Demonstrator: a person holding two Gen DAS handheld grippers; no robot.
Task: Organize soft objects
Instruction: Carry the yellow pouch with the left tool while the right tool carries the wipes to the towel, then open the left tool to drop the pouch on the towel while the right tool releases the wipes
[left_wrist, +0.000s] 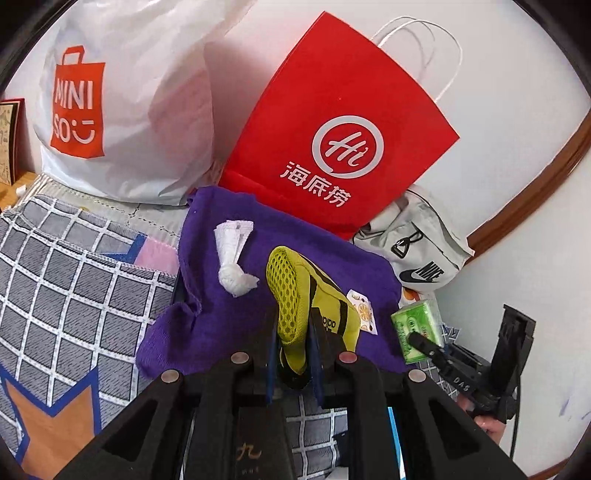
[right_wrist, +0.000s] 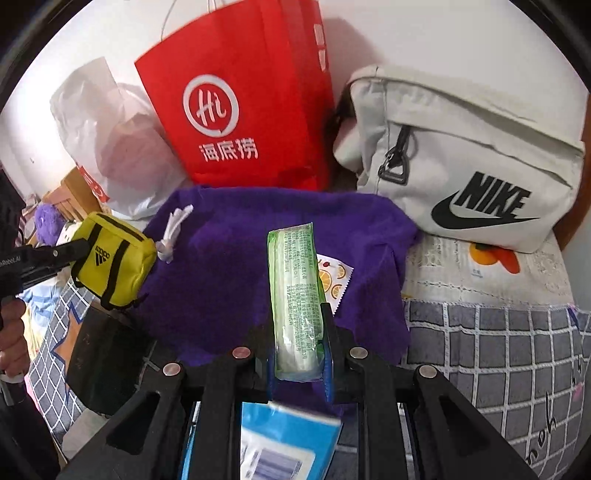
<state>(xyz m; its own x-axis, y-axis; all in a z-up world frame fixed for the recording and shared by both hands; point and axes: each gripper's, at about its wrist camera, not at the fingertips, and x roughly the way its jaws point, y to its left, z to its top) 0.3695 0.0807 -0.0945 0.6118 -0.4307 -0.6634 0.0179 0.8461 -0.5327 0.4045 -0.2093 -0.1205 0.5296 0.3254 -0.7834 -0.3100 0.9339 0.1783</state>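
My left tool (left_wrist: 291, 332) pinches a small yellow pouch (left_wrist: 314, 306) with black stripes, and its two fingers are squeezed tight on the mesh side. The pouch hangs just over a purple cloth (left_wrist: 229, 314). My right tool (right_wrist: 299, 339) pinches a green pack of tissues (right_wrist: 295, 288), and its fingers press on both sides of the pack. The pack stands up on its thin edge, also over the purple cloth. In my left view I can see the green pack off to the right, held by the other tool. In my right view I can see the yellow pouch off to the left. The purple cloth is spread out on a bed with a grey checked cover (left_wrist: 74, 295). On the cloth lies a twisted bit of white paper (left_wrist: 232, 258). A little packet with orange slices on it (right_wrist: 332, 277) lies on the cloth too, just beside the green pack. Behind the cloth a red paper bag (left_wrist: 340, 129) with white handles leans on the wall. A white plastic bag (left_wrist: 122, 103) with a red shop sign sits to the left of it. A pale grey bag (right_wrist: 461, 158) with a black tick mark sits to the right, touching the red bag. A blue and white box (right_wrist: 288, 443) shows under my right tool.
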